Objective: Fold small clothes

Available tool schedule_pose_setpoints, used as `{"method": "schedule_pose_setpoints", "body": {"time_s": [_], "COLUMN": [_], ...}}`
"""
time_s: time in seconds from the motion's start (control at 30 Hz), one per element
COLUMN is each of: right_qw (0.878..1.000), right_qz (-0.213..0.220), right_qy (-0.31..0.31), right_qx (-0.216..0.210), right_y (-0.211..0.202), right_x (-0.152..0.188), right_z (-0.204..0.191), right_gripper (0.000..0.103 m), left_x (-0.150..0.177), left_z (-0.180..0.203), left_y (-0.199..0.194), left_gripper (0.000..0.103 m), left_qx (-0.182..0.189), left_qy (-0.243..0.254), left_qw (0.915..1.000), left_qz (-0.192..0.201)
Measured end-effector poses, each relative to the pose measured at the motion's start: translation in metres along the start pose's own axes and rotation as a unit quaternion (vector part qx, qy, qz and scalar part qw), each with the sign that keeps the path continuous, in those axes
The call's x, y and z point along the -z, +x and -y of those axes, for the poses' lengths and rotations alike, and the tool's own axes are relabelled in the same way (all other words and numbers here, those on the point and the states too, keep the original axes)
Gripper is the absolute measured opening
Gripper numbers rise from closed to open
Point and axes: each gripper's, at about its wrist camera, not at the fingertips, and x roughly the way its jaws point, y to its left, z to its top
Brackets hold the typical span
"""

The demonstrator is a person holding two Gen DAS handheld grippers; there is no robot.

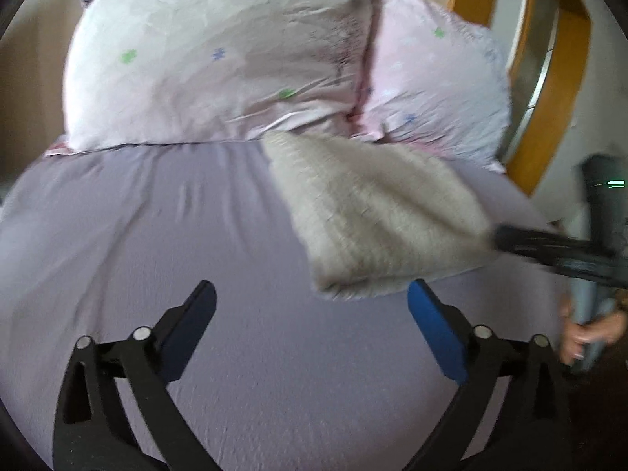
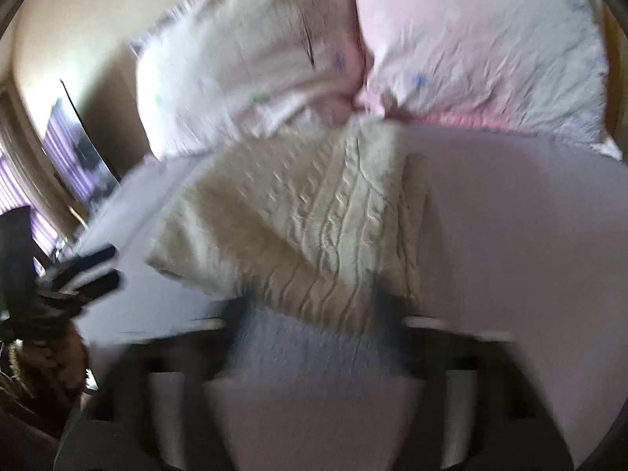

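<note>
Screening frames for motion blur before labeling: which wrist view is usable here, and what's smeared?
Left wrist: mostly sharp; open left tool crisp over the purple sheet, with mild smear on the knit sweater and right tool; fisheye bends the pillows. Right wrist: heavy motion blur throughout, and its own tool is too smeared to read; only the cable pattern is legible.

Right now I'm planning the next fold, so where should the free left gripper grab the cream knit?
Probably the near folded corner of the cream knit, the thick edge just ahead of the open left gripper. Come in low from the front along the lilac sheet, one finger sliding under: that corner looks slightly raised, while the right gripper is already at the far-right corner.
</note>
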Motion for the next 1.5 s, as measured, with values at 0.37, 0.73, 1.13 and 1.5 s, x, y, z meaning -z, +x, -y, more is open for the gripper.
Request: {"method": "schedule_pose_setpoints", "body": {"time_s": [0.37,0.73,1.13,1.5], "right_qw": [0.99,0.985,0.985,0.985], "right_qz": [-0.081,-0.081,-0.08,-0.08], "right_qy": [-0.003,-0.012,-0.011,-0.01], "right_qx": [0.113,0.151,0.153,0.153], "right_y": [0.051,0.06,0.061,0.061], "right_x": [0.034,0.041,0.041,0.041], "right_z": [-0.003,-0.014,-0.014,-0.014], "right_gripper": [0.102,0.102,0.102,0.102], "left_x": [0.017,0.022,0.021,0.021], "left_z": [0.017,0.021,0.02,0.019], "left_y": [0.035,0.051,0.053,0.052], "left_gripper": [0.101,0.101,0.101,0.101], "left_qx": [-0.059,-0.079,-0.079,-0.079], "left_qy": [0.013,0.032,0.033,0.033], "left_qw": [0.9961,0.9914,0.9914,0.9914], "left_qz": [-0.065,-0.099,-0.099,-0.099]}}
